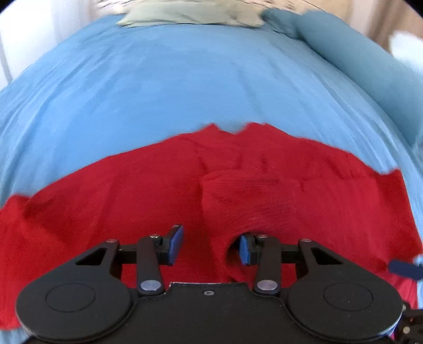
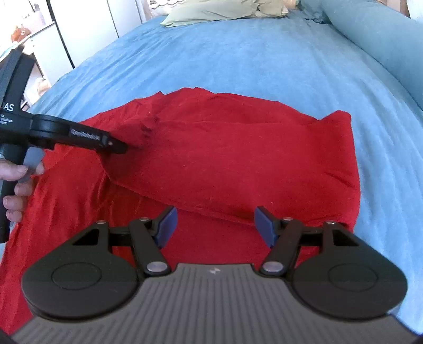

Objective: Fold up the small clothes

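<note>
Although one fold already seems to be in place, we judge the job only partly done. We have a red garment (image 2: 211, 148) spread on the blue bedsheet (image 2: 238, 53), well short of the pale green pillow (image 2: 211, 12) at the bed's far end. A flap of the red garment lies doubled over the rest of it, its folded edge running diagonally just ahead of our right gripper (image 2: 215, 225). The part nearest us, and the stretch toward the left side of the red garment, lie single and somewhat rumpled. What kind of garment it is we cannot tell. Further folds look necessary before it makes a compact bundle, and we see no other clothes waiting.

Our right gripper hovers over the near portion of the red garment with its jaws wide apart and nothing between them; whether the blue pads (image 2: 166, 225) brush the cloth we cannot say.

Our left gripper (image 1: 211, 248) sits low over the left part of the red garment, jaws parted. A raised ridge of cloth rises beside its right-hand pad, possibly touching it, but nothing is pinched. From the right wrist view, its finger reaches in over the doubled flap, the person's hand (image 2: 18, 180) on the handle.
</note>
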`<state>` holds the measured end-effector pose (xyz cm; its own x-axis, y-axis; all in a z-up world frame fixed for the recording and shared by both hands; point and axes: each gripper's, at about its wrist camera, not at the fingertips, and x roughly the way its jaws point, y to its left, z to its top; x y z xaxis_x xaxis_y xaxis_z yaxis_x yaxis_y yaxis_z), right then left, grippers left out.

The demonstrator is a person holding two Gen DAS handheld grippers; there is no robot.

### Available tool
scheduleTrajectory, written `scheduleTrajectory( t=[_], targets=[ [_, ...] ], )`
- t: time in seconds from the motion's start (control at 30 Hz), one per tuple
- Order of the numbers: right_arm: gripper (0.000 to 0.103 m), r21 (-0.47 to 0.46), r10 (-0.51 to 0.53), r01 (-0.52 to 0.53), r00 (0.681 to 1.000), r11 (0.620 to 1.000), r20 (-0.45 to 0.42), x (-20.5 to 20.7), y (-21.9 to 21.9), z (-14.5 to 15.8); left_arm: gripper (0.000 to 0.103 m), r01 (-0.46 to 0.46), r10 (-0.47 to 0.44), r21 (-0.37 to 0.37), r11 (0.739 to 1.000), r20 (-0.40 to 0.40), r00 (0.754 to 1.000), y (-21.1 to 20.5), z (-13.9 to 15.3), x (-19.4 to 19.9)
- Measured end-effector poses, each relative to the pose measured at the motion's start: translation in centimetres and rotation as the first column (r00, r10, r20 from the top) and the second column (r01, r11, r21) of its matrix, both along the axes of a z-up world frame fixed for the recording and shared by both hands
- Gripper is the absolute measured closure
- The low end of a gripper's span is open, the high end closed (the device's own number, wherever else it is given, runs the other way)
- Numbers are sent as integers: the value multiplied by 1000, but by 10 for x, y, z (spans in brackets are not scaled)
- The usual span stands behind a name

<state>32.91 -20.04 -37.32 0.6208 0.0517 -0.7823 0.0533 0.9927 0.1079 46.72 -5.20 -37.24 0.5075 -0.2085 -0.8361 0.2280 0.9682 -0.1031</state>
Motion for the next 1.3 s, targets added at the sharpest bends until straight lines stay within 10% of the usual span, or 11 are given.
scheduleTrajectory(
  t=[0.5,0.67,0.77,0.83,0.9,1.3],
  targets=[
    [22,21,-44,44,999,999,-20,2,4,7,48,-174,157,-243,954,-87,984,56,-4,-1],
    [22,18,-40,40,999,999,-20,1,6,7,29,-339,312,-362,868,-131,941,77,-4,10],
    [22,17,-48,49,999,999,-20,0,8,6,42,-413,366,-335,847,-197,910,86,-12,17],
    [22,17,-60,60,998,998,-19,-1,9,5,61,-386,349,-281,879,-172,921,81,-9,19],
    [22,22,-74,75,997,997,-23,-2,10,4,97,-343,315,-211,915,-157,936,76,-6,19],
    [22,22,-110,111,993,994,-42,-14,7,5,97,-323,328,-149,934,10,944,121,45,-25]
  ],
)
